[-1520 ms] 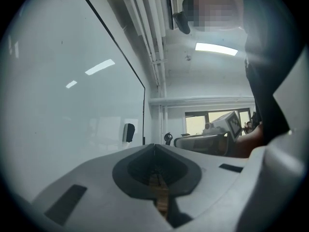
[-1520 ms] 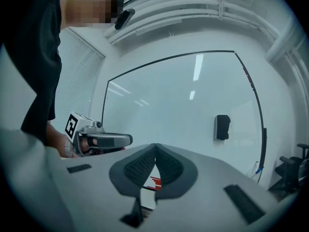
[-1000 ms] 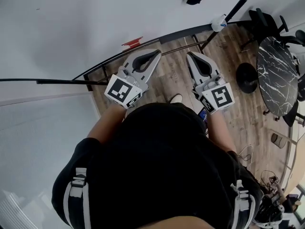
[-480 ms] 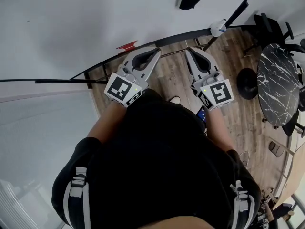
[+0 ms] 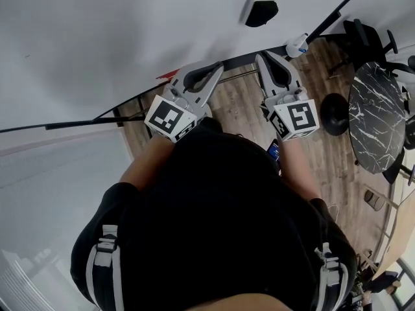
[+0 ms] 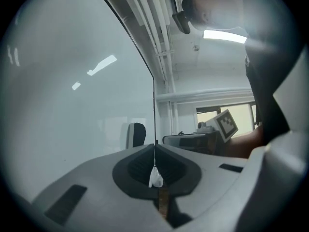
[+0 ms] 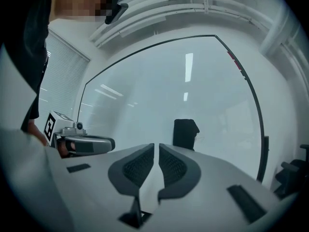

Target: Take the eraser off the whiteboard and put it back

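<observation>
Head view: I am looking down over the person's dark shirt. The eraser (image 5: 260,11) is sitting on the whiteboard (image 5: 117,31), a small black block with soft corners on a smooth white surface. So I am judging that nothing of the task is done yet; both the taking off and the putting back are waiting. The left tool (image 5: 217,67) and the right tool (image 5: 264,57) are pointing toward the board's dark lower edge, both apart from the eraser, the right one nearer to it. Their bodies are looking like hard light-grey plastic, and the wooden floor (image 5: 240,105) under them is showing brown planks.

Left gripper view: the left tool is clenched. Its two dark ribbed pads are meeting along one line, and nothing is gripped between them. The eraser (image 6: 136,135) is appearing as a dark upright shape on the glossy board, left of that line and well apart from the tips.

Right gripper view: the right tool is clenched too, leaving only a thin empty slit between its textured pads. The eraser (image 7: 185,133) is standing ahead of the tips, a little to the right, not touched. The board is reflecting the ceiling lights inside a thin dark frame.
</observation>
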### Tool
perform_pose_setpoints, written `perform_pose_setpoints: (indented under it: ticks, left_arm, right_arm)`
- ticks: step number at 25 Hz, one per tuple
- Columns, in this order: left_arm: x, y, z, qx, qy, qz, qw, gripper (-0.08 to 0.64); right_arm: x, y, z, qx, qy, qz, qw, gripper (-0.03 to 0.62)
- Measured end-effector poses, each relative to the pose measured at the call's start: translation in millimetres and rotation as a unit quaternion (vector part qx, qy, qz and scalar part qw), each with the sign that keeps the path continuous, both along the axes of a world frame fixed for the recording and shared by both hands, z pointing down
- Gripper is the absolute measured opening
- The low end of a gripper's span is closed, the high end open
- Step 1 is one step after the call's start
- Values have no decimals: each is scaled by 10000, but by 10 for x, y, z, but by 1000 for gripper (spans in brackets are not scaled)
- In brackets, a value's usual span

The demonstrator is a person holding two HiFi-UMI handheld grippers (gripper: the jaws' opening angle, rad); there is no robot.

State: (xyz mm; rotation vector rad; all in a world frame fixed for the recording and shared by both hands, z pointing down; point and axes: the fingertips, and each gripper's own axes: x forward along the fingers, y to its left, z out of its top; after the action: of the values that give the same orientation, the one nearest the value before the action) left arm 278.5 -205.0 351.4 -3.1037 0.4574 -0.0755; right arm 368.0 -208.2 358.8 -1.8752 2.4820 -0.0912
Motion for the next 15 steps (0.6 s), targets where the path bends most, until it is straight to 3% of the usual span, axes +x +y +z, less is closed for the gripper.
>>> perform_pose_setpoints:
  ticks: [12,15]
  left_arm:
    - [338,-552,31,-120,57,492,9987,6]
    - [383,-604,62,-171,66,584,9981,6]
  right_arm:
    - [531,-817,103,-280,-311,1010,9940,276]
    - [569,-950,125,-337,-317,1080,9931,310]
